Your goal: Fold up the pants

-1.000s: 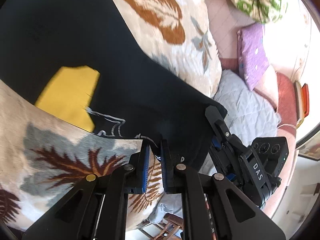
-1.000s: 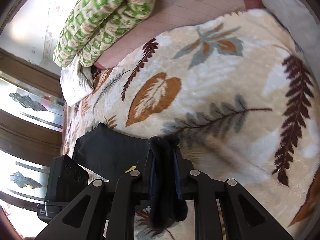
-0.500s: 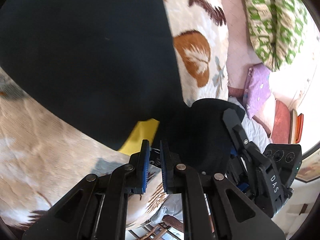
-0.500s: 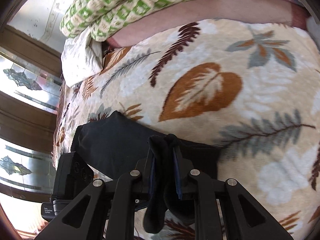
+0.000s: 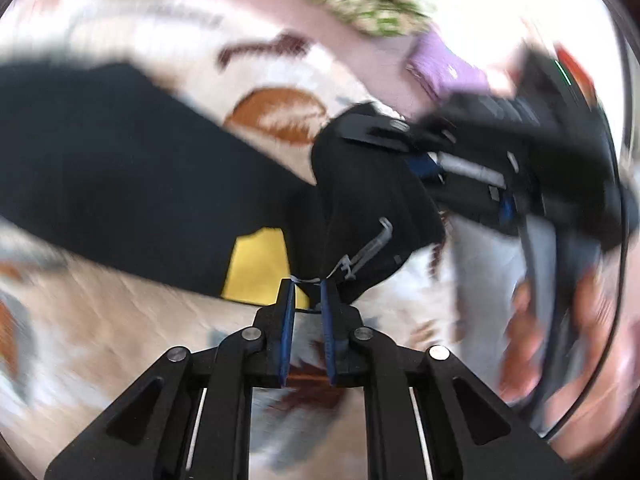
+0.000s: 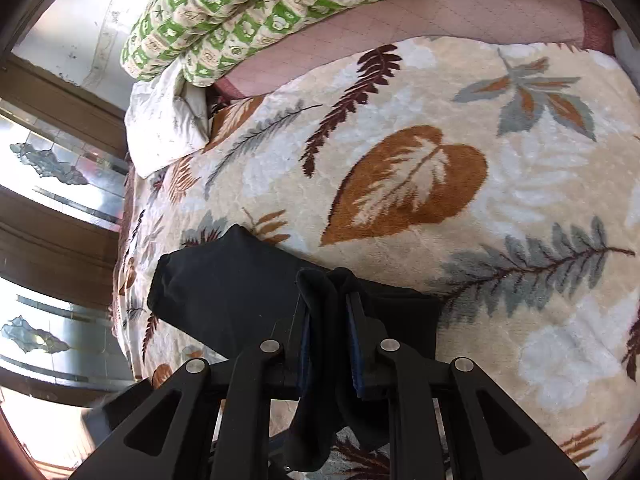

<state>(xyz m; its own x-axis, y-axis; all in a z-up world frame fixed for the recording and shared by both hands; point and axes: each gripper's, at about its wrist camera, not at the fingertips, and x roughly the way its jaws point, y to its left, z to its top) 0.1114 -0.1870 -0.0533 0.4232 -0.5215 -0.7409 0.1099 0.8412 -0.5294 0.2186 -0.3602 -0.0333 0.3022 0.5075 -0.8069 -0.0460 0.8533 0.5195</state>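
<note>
The black pants (image 6: 248, 296) lie on a leaf-patterned blanket (image 6: 460, 208) covering a bed, near a green quilt (image 6: 248, 12) and glass-panelled doors (image 6: 52, 200). The right gripper (image 6: 328, 312) clenches a bunched fold of them. The left gripper (image 5: 308, 292) has just been opening, its jaws parted with only a thin edge between.

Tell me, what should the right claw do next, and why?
Probably lower and release the pants: the right gripper is shut on a bunched fold over the blanket, while the left gripper has just been opening its jaws, only a cord at their tips.
</note>
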